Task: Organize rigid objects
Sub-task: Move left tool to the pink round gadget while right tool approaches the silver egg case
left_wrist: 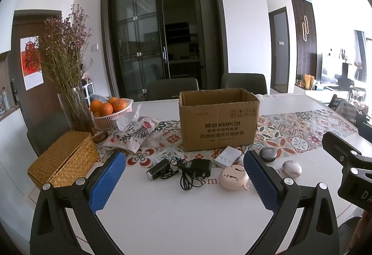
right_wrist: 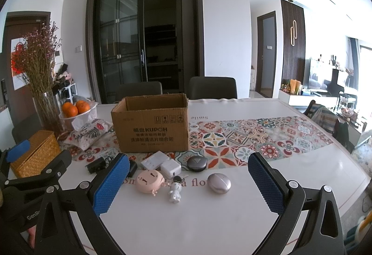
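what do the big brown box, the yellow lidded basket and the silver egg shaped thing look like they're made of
Big brown box: corrugated cardboard, matte, with worn raw edges and printed text.
Yellow lidded basket: woven straw or rattan, judging by its plaited texture.
Silver egg-shaped thing: smooth satin shell with soft highlights, plastic or metal; cannot tell which.

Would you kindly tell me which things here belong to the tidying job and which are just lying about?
For the job: cardboard box, pink round gadget, silver oval case, dark round case, black charger, white figurine.

Lying about: oranges, wicker box, dried flowers.
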A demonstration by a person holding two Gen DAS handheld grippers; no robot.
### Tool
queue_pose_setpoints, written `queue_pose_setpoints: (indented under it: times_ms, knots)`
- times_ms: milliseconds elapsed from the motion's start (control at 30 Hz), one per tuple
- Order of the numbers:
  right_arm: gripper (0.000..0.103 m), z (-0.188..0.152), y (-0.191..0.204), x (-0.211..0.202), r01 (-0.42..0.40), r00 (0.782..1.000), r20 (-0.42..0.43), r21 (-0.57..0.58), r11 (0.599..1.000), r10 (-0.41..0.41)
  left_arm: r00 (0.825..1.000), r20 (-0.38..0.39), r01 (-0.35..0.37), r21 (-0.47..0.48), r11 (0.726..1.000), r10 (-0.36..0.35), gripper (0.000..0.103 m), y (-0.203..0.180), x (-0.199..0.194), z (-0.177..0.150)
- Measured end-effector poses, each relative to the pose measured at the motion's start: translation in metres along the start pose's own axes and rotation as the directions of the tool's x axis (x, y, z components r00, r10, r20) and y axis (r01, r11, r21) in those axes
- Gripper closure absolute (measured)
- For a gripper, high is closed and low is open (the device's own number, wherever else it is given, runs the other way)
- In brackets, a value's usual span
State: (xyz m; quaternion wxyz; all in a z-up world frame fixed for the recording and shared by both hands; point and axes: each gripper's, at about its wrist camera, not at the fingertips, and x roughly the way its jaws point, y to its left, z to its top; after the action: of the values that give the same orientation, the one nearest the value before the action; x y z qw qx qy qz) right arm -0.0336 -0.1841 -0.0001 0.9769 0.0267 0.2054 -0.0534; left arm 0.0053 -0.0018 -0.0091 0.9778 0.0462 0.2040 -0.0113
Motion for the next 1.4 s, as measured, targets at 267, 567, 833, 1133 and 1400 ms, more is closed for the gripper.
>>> queue_pose_setpoints:
  times_ms: [267, 567, 833, 1133, 1400]
  knots:
    - [0.0, 0.0, 0.0, 0.0, 0.0, 1.0, -0.001, 0.0, 1.0, 0.0, 1.0, -0.003, 0.005, 0.002, 1.0, -0.005, 0.0, -0.001, 0.0, 0.0]
    - [0.0, 0.0, 0.0, 0.0, 0.0, 1.0, -0.002, 0.0, 1.0, 0.0, 1.0, -0.003, 0.006, 0.002, 1.0, -0.006, 0.0, 0.0, -0.001, 0.0]
    - [0.0, 0.001, 0.0, 0.0, 0.001, 1.0, -0.002, 0.0, 1.0, -0.001, 1.0, -0.009, 0.011, 0.003, 1.0, -0.011, 0.0, -0.002, -0.001, 0.0]
    - [0.0, -0.006, -0.009, 0.009, 0.004, 0.999, -0.033, 0.015, 1.0, -0.003, 0.997, -0.069, 0.043, 0.006, 0.999, -0.042, 0.0, -0.009, 0.013, -0.004]
    - [0.0, -0.013, -0.018, 0.029, 0.015, 0.996, -0.091, 0.04, 0.999, -0.011, 0.986, -0.143, 0.094, 0.029, 0.995, -0.089, 0.0, -0.021, 0.039, -0.008]
